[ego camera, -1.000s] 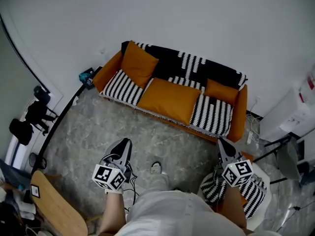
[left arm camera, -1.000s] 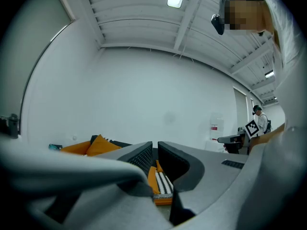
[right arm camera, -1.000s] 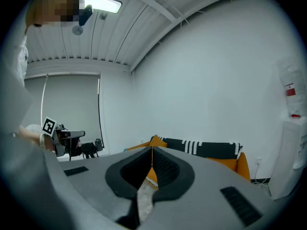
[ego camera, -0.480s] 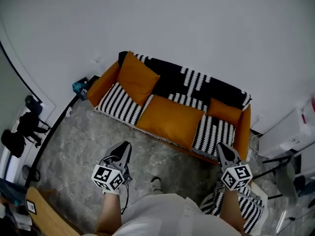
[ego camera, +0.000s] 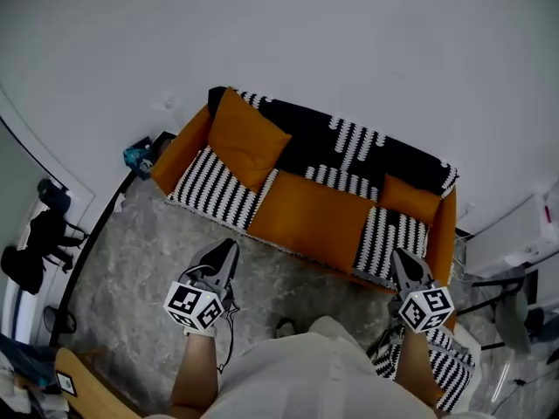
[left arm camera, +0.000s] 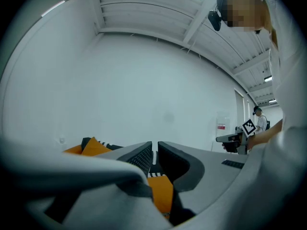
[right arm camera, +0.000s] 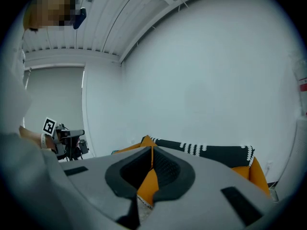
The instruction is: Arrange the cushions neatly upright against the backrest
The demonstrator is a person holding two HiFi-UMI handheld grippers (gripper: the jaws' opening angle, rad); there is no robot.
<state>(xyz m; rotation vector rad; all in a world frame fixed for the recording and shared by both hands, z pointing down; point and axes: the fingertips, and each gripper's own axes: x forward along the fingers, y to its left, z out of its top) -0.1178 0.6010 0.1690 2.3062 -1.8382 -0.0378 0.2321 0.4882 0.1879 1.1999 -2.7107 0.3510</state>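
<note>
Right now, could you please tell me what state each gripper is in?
Left gripper: closed, holding nothing.
Right gripper: closed, holding nothing.

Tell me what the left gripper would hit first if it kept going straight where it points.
Probably the sofa, near the striped seat under the larger orange cushion; only floor lies before the left gripper. Depth is unclear.

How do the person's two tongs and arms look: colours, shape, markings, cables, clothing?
The left tongs and the right tongs are grey, tapered shells with black ribbed pads. Each carries a white cube with black square markers. A thin dark cable hangs under the left one. The person wears a white top; the forearms are unsleeved.
</note>
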